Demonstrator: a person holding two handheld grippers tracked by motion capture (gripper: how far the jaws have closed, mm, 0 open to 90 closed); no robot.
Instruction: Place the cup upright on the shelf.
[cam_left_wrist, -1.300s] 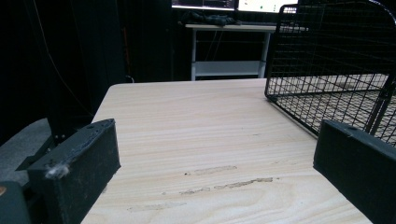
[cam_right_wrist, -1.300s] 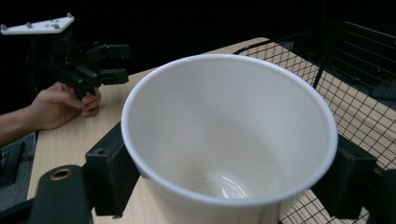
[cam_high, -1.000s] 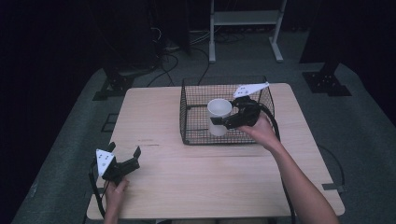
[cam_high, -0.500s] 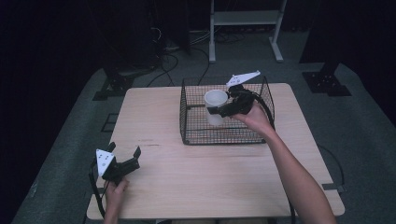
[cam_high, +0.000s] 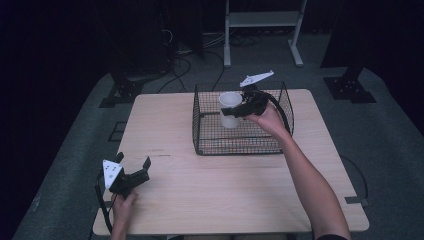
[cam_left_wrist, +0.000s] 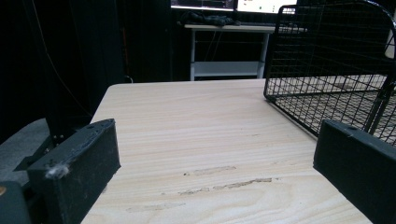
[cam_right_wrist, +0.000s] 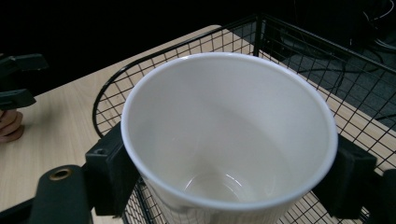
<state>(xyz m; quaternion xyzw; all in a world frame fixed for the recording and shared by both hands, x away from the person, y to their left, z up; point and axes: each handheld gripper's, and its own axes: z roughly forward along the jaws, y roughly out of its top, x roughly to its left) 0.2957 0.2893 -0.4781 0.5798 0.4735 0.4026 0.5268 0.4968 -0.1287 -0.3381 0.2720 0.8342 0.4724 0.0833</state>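
Right fingers: we see the right gripper clamped on the white, round, empty paper cup, one black finger on each side of its wall just under the rim.
Left fingers: the left gripper stands wide apart with nothing between its fingers, resting on the desk near the front left corner.
Cup position: we find it upright and lifted, hanging inside the black wire basket towards its far edge, with its rim above the basket's top wire.
Basket: it sits on the light wooden desk at the far edge, right of the middle.
Done so far: we judge the grasp and lift complete.
Left to do: from these pictures we cannot tell whether the cup is going in or coming out; either way it has yet to be set down and released.
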